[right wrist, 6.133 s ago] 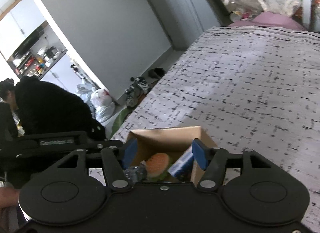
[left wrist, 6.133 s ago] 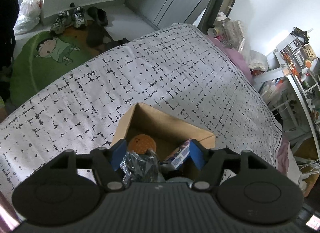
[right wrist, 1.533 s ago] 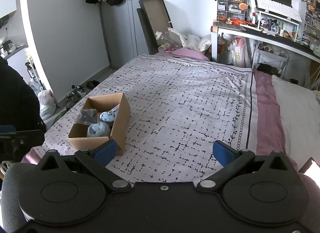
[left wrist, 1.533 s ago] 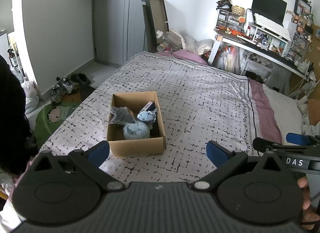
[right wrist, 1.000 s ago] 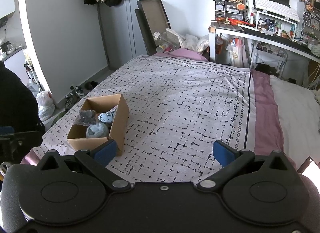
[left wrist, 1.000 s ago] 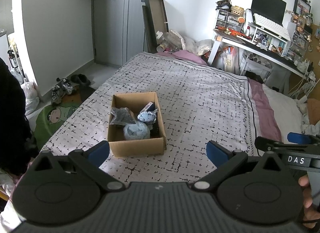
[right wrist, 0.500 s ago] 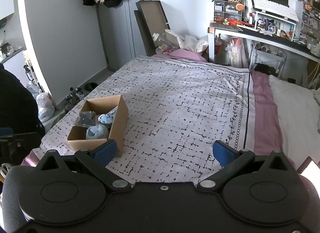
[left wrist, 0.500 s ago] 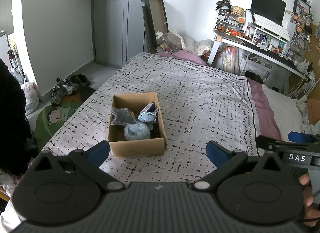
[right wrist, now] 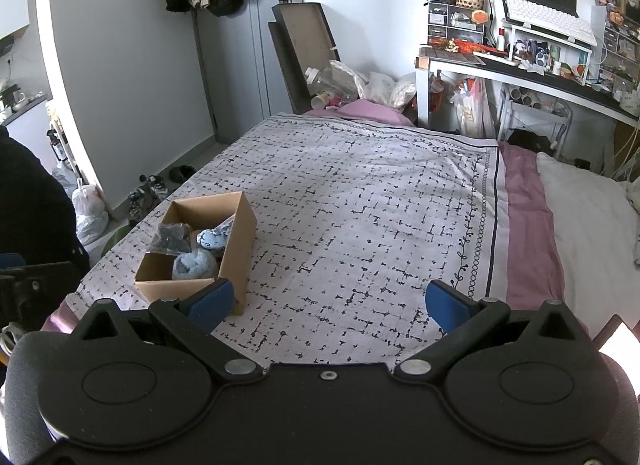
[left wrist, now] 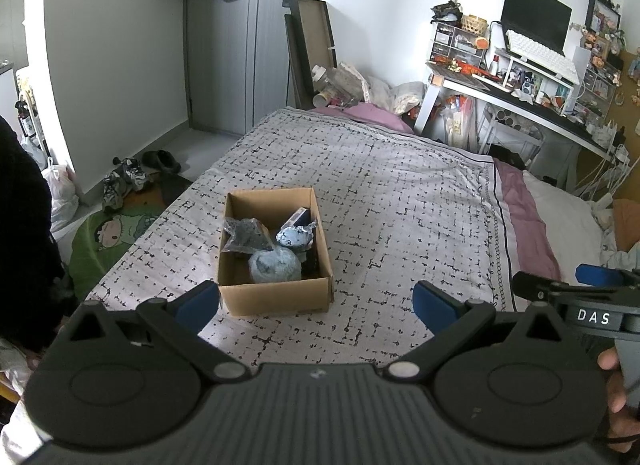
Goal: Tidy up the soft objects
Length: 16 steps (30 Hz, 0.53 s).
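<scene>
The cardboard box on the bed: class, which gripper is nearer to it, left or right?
Left. The left gripper faces the cardboard box almost head-on, box just beyond its left finger. The right gripper is off to the box's right, open like the left.

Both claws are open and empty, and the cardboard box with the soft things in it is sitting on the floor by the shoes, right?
Not quite. The cardboard box sits on the bed, on the patterned cover near its edge, not on the floor; the left wrist view shows it plainly. The shoes lie on the floor beyond. The rest holds: the left claw and right claw are both open and empty.
</scene>
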Available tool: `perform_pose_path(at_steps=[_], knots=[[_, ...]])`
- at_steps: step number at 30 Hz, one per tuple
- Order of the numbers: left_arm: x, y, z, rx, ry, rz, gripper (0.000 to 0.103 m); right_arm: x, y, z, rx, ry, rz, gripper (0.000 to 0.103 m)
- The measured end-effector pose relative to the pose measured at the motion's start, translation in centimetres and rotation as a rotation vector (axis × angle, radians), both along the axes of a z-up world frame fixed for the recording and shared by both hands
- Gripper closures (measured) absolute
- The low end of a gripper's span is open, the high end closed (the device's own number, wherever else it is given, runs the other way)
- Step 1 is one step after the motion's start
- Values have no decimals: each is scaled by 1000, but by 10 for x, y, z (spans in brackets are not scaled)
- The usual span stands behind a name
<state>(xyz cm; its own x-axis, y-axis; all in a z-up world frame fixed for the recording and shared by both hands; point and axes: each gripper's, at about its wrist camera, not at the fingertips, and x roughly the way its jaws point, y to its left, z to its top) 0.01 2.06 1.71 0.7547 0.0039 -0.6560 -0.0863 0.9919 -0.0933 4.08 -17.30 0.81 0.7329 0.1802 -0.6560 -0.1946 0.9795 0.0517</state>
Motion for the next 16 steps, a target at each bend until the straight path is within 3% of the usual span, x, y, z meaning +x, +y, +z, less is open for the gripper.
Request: perform_pose_path(at_steps=[16], knots=[[0,5,-1,-20,-8,0,1,3,3,-5,-7,15,-3,0]])
